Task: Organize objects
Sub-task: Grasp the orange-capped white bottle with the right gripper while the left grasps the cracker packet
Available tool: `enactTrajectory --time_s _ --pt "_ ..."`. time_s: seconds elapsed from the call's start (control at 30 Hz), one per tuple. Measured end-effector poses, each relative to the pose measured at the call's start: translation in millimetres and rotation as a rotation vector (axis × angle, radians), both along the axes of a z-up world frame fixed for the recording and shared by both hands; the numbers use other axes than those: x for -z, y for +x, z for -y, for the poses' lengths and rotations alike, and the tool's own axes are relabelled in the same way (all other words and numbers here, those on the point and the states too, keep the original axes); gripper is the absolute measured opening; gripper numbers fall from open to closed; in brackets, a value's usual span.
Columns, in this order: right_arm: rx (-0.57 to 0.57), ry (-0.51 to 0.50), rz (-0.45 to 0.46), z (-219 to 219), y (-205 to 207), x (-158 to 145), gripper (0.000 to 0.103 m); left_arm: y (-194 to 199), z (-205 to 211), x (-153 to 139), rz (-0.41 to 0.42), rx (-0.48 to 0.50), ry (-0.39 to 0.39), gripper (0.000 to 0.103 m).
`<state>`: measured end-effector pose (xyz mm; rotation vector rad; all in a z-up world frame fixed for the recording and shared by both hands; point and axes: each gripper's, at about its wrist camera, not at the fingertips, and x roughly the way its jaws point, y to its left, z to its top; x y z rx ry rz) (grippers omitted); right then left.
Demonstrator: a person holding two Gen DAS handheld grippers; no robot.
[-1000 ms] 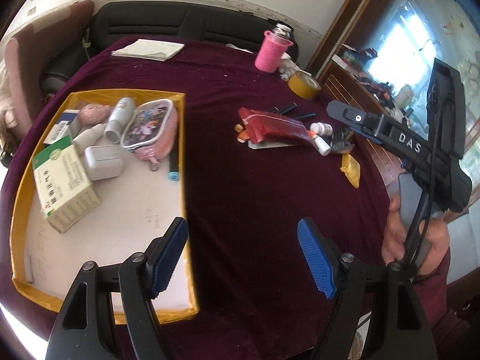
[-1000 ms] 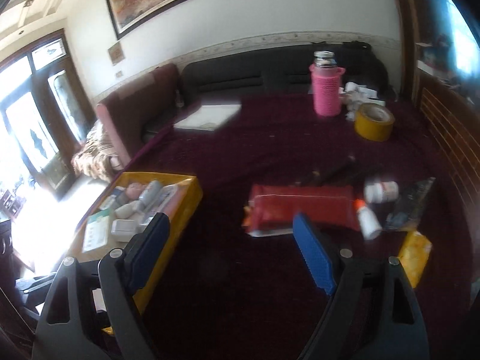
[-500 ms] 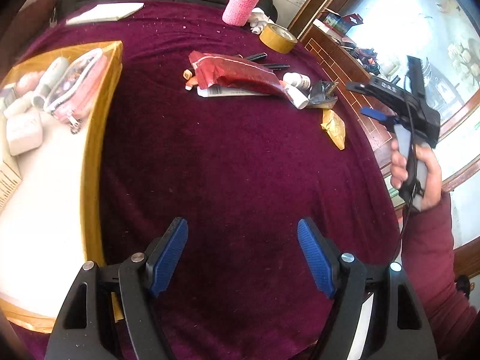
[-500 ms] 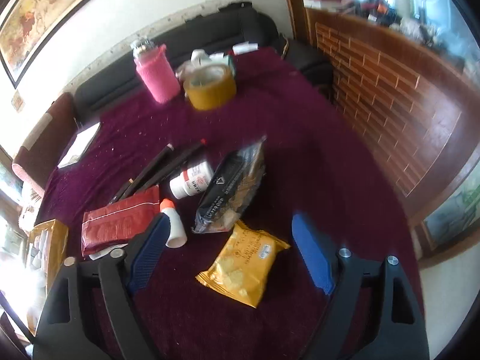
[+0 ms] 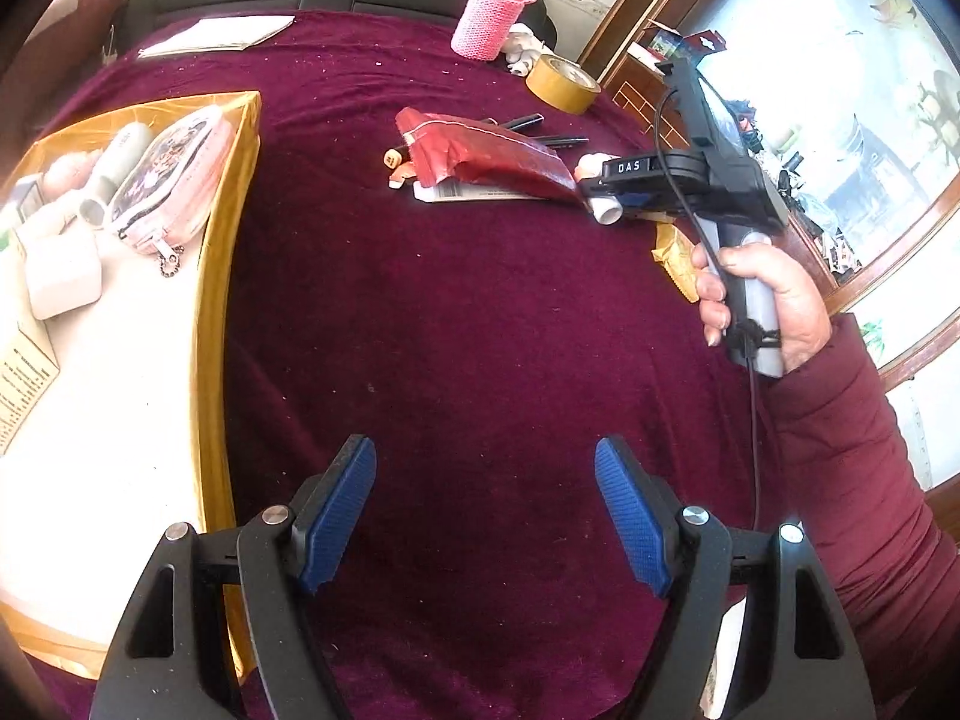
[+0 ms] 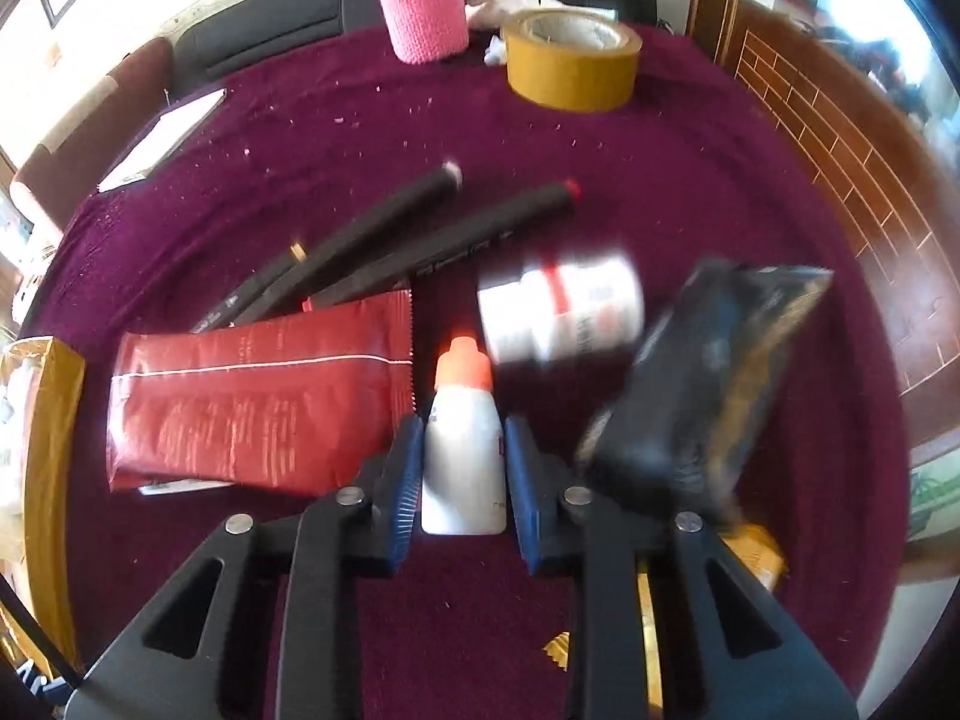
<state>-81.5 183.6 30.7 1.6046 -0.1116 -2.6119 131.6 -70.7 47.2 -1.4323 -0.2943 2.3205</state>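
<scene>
White glue bottle (image 6: 465, 450) between our right gripper (image 6: 462, 468) pads.
Jaws closing on it; left gripper (image 5: 486, 516) apart over maroon bench (image 5: 480, 330).

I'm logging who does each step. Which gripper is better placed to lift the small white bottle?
Right. The right gripper is closing around the white bottle; the left gripper hangs open over bare cloth.

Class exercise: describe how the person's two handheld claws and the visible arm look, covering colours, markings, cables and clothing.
Both the left claw and right claw have black frames, ribbed blue pads and silver pivot screws. The right claw carries white "DAS" lettering, a grey handle and a black cable. The sleeve is maroon.
</scene>
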Motion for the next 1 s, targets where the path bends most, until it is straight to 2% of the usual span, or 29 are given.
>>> enactTrajectory --time_s 0.1,0.17,0.3,0.43,0.63,0.77,0.93,0.97,1.0 --pt "0.01 -0.089 -0.01 -11 16 -4 0.024 -5 -4 -3 0.0 0.016 0.004 0.07" --pt "0.02 -0.186 -0.036 -25 39 -15 0.024 -10 -11 -6 -0.003 0.038 0.005 0.07" --pt "0.051 -0.347 -0.11 -70 111 -36 0.024 -26 -44 -13 -0.026 0.111 -0.014 0.07" --pt "0.144 -0.452 -0.139 -118 160 -23 0.025 -46 -100 -18 -0.072 0.191 -0.049 0.07" --pt "0.31 -0.597 -0.161 -192 199 19 0.025 -95 -189 -15 -0.096 0.249 -0.016 0.07" --pt "0.356 -0.66 -0.169 -221 212 31 0.025 -124 -249 3 -0.152 0.312 -0.147 0.07" --pt "0.352 -0.656 -0.181 -234 226 29 0.025 -139 -302 37 -0.159 0.357 -0.295 0.07" --pt "0.348 -0.648 -0.18 -233 226 28 0.025 -138 -310 43 -0.183 0.353 -0.336 0.071" --pt "0.343 -0.641 -0.18 -233 227 27 0.025 -133 -317 44 -0.245 0.355 -0.361 0.071"
